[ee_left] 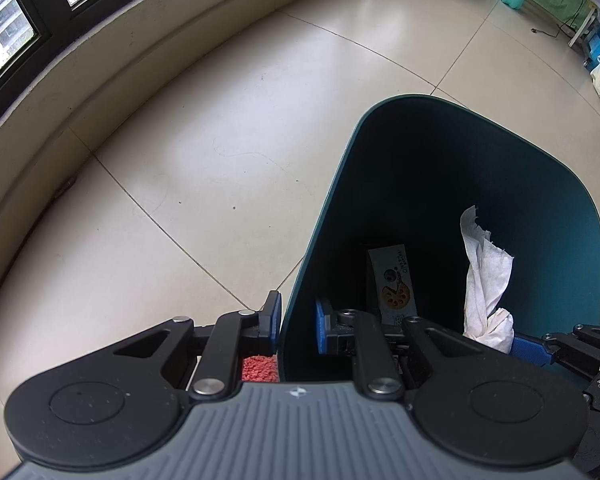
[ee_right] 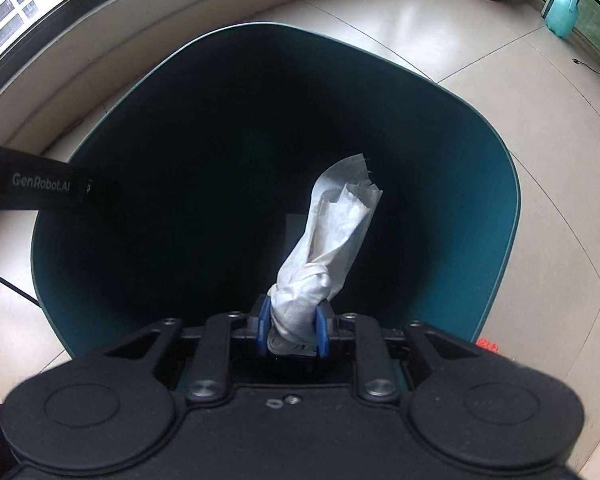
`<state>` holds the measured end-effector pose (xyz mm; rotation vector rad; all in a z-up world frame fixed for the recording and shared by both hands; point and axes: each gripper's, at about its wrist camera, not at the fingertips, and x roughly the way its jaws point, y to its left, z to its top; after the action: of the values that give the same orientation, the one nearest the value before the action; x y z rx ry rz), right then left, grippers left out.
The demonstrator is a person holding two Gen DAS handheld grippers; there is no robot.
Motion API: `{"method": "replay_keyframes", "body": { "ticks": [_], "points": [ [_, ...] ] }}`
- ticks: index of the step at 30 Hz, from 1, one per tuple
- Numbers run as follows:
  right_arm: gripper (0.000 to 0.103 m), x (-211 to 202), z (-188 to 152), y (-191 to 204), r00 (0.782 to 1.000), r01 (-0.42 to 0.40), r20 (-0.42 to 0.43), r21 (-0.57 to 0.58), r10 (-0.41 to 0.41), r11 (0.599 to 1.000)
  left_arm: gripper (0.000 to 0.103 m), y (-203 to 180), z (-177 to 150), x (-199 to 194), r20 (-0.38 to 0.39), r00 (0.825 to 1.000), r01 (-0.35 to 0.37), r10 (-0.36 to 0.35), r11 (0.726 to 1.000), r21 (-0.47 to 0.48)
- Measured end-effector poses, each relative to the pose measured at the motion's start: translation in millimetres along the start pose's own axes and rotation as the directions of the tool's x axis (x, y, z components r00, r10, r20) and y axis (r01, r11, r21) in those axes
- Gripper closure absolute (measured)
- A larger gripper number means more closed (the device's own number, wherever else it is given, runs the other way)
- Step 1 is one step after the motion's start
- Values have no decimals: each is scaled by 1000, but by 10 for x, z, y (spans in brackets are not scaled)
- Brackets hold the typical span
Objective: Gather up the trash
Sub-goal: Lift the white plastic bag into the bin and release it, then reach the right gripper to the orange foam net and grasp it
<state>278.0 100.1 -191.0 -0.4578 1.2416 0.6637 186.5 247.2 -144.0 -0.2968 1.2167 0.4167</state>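
Right gripper point(ee_right: 293, 330) is clamping a crumpled white tissue point(ee_right: 332, 248) between its blue pads point(ee_right: 321, 330), jaws closed on the twisted lower end; the loose end is sticking forward over the open mouth of the teal trash bin point(ee_right: 496, 216). From the left wrist view, the same tissue point(ee_left: 486, 280) is hanging inside the bin opening near the right wall, with the right gripper point(ee_left: 516, 346) entering from the lower right edge. Left gripper point(ee_left: 298, 326) is straddling the near-left wall of the bin point(ee_left: 324, 216): one blue pad point(ee_left: 275, 320) is sitting outside the wall, the other inside, jaws apart with the rim between them; whether the pads are actually pressing the wall cannot be told. A printed snack wrapper point(ee_left: 392, 284) is lying at the bottom of the bin. The bin is standing on a pale tiled floor point(ee_left: 220, 120), a patch of red mat point(ee_left: 260, 368) is showing just beside its base, and a light-blue spray bottle point(ee_right: 564, 14) is sitting well apart near the far wall.
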Motion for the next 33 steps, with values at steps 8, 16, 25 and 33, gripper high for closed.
{"method": "replay_keyframes", "body": {
  "ticks": [8, 16, 25, 33],
  "points": [
    [77, -2, 19, 52, 1000, -2, -11, -15, 2, 1000, 86, -17, -13, 31, -8, 1000, -7, 7, 1000, 4],
    [75, -102, 74, 46, 999, -50, 12, -2, 50, 999, 86, -67, 9, 50, -13, 999, -29, 29, 999, 14],
    [60, -646, 0, -188, 983, -136, 128, 34, 130, 990, 86, -86, 18, 38, -14, 999, -32, 32, 999, 9],
    [38, -971, -503, -1029, 983, -50, 184, 177, 17, 983, 86, -74, 9, 27, -14, 999, -34, 34, 999, 2]
  ]
}}
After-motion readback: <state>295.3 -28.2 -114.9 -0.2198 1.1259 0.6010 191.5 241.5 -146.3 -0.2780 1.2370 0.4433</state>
